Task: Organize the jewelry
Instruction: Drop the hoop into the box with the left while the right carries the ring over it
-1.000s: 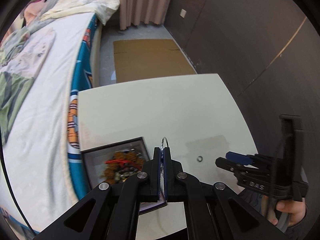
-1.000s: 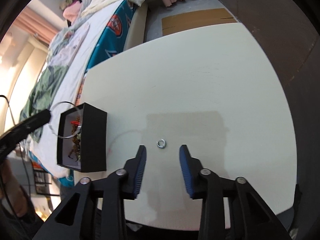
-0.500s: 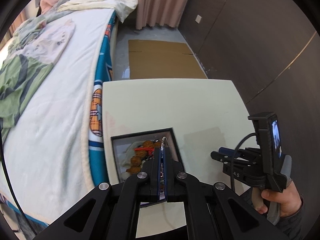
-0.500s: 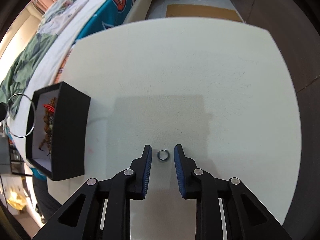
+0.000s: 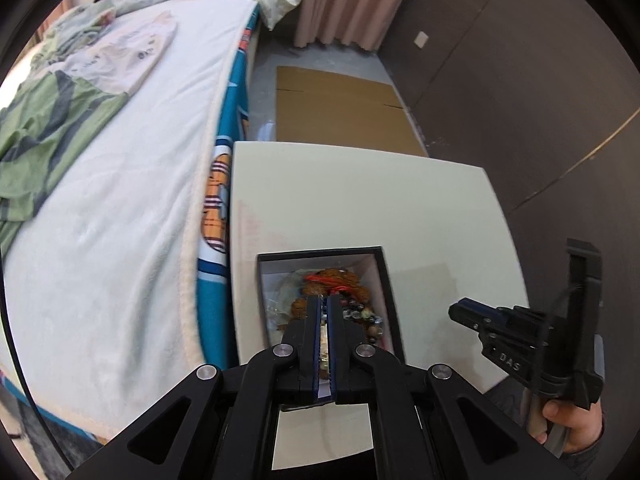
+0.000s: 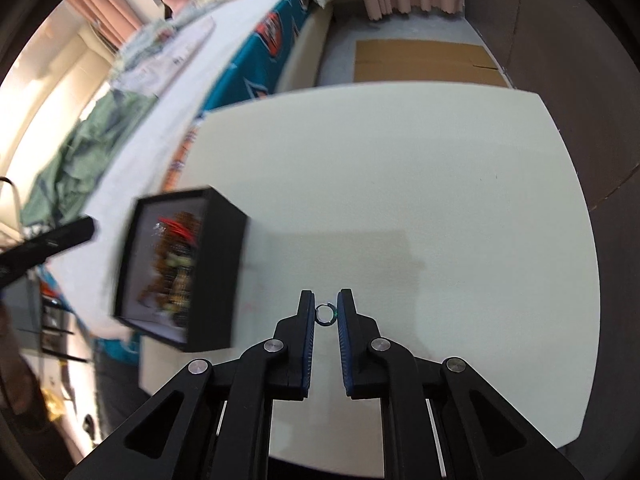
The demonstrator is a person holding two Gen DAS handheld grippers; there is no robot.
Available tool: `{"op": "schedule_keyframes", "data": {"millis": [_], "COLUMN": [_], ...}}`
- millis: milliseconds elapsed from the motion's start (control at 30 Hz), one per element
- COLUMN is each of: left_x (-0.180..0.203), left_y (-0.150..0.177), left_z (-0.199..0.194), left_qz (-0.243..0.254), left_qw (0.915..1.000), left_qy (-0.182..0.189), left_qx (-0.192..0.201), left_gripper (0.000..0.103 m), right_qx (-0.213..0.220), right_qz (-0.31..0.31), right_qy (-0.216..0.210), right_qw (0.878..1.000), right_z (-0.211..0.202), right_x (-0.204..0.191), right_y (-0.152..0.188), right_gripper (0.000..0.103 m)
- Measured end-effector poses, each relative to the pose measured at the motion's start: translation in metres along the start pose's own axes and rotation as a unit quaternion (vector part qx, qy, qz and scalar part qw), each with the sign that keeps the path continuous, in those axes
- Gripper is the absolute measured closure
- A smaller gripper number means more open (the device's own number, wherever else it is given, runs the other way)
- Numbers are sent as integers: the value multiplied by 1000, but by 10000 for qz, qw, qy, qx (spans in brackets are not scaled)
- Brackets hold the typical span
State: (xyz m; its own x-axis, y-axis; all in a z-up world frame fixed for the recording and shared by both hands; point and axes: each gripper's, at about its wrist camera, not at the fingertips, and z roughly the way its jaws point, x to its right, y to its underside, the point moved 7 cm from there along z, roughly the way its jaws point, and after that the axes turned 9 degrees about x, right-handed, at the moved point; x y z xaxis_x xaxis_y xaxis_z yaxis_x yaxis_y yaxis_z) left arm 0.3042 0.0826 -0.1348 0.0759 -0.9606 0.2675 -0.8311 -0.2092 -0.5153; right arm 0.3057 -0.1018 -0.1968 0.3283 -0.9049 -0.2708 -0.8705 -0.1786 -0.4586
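Observation:
A black jewelry box (image 5: 386,280) with a white lining sits at the table's left edge and holds a heap of brown and red bead jewelry (image 5: 336,292). My left gripper (image 5: 325,304) hovers over the box with its fingers slightly apart and nothing between them. The thin bangle it held is out of sight. My right gripper (image 6: 326,312) is shut on a small silver ring (image 6: 325,314), held at the fingertips over the table. The box also shows in the right wrist view (image 6: 218,268), left of the right gripper.
The cream table (image 6: 400,184) stands beside a bed (image 5: 120,200) with white bedding and clothes. Flat cardboard (image 5: 340,108) lies on the floor beyond the table. A dark wall (image 5: 540,100) runs along the right.
My left gripper moved over the box and opened a little; the bangle is gone from its tips. My right gripper closed on the ring and lifted it.

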Motion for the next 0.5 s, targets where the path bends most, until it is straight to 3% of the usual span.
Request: {"op": "schedule_keyframes", "data": {"millis": [133,267,300,500], "left_x": [-5,-13,-15,-27], "left_y": [-2,-4,-4,-6], "left_z": [-7,-23,-29,-53], "left_qz": [-73,-190,-198,-280], "left_qw": [10000,9993,9987,9967], "left_qy": [22,45,45,28], "left_qx": [55,333,460,766], "left_gripper": [90,42,35,34], "right_qx": [186,440,500,822], "right_qz": [-105,-283,-314,-424], "right_qy": [-227,-466,-529,-1063], "right_qw": [9995,9975,9969,9900], "right_z": [-16,-33,-37,-54], "right_x": [-24,-53,-61,-110], "right_y": [-11,-25,-29,-47], "right_gripper": [90,90,90,89]}}
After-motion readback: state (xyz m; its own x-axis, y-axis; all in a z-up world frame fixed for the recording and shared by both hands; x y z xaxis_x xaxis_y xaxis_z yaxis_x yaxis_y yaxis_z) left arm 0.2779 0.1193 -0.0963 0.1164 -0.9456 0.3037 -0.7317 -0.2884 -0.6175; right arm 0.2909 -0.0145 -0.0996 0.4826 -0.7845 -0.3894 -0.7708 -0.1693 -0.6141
